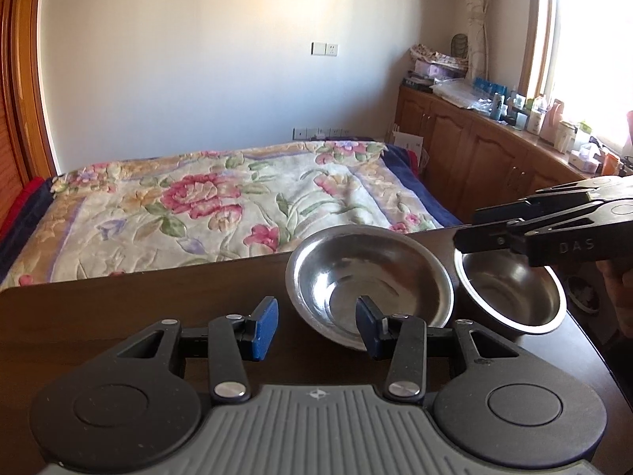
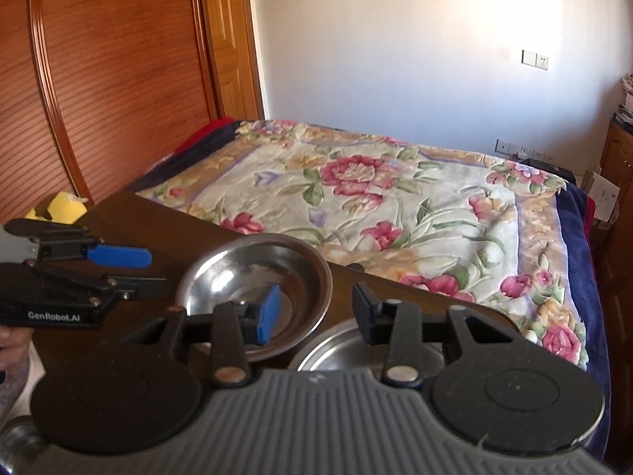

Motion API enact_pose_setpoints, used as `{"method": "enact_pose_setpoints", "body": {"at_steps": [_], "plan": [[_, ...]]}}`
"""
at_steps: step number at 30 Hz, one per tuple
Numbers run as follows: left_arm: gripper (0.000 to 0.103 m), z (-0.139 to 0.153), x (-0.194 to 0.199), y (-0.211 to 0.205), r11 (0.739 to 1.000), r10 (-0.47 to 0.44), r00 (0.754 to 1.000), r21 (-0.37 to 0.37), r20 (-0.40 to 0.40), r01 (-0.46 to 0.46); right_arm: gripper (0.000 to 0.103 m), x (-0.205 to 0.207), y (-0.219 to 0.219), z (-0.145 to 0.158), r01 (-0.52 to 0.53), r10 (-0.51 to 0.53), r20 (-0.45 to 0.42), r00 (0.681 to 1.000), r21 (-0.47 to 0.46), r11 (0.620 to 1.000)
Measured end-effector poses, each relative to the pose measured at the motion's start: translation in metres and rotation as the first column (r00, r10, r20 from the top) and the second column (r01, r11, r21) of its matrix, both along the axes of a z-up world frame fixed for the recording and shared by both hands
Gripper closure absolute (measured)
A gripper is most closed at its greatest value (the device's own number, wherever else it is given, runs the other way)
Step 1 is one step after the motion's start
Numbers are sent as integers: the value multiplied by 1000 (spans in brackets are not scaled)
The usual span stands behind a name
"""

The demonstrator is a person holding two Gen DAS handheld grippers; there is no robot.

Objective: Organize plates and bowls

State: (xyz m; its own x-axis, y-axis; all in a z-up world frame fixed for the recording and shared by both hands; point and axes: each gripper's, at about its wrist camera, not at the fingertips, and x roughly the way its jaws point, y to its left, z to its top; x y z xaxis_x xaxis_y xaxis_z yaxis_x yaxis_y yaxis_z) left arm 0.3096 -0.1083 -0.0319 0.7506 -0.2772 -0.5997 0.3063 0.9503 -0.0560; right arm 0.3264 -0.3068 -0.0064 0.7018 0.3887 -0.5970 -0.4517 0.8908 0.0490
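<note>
Left wrist view, risk entry: two steel vessels on a dark wooden table (image 1: 118,308) beside a bed with a floral blanket (image 1: 221,206)
- Shallow steel dish (image 1: 368,273): left of the pair, tipped, its near rim over the table's near side; its right edge touches or overlaps the deep steel bowl (image 1: 514,293), which sits by the table's right corner
- Left gripper (image 1: 316,326): jaws part open, holding nothing; right blue pad over the dish's near rim, left pad above bare table
- Right gripper (image 2: 312,312): part open, empty; left pad over the dish, right finger above the bowl

Hazards, judged
- Thin polished rims may slip from the pads on closing
- Lifting either vessel could drag or clatter its neighbour
- A nudged bowl could go off the corner
- Both grippers crowd one dish and may collide
</note>
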Motion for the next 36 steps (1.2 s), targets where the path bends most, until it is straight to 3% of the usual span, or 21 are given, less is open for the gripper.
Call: {"method": "enact_pose_setpoints", "body": {"at_steps": [24, 26, 36], "plan": [[64, -21, 27, -5, 999, 0, 995, -49, -101, -5, 64, 41, 20, -26, -15, 10, -121, 993, -42, 999], [71, -22, 28, -5, 999, 0, 994, -47, -107, -5, 69, 42, 22, -27, -20, 14, -129, 992, -44, 999], [82, -19, 28, -4, 999, 20, 994, -40, -103, -24, 88, 44, 22, -28, -1, -1, -158, 987, -14, 1000]]}}
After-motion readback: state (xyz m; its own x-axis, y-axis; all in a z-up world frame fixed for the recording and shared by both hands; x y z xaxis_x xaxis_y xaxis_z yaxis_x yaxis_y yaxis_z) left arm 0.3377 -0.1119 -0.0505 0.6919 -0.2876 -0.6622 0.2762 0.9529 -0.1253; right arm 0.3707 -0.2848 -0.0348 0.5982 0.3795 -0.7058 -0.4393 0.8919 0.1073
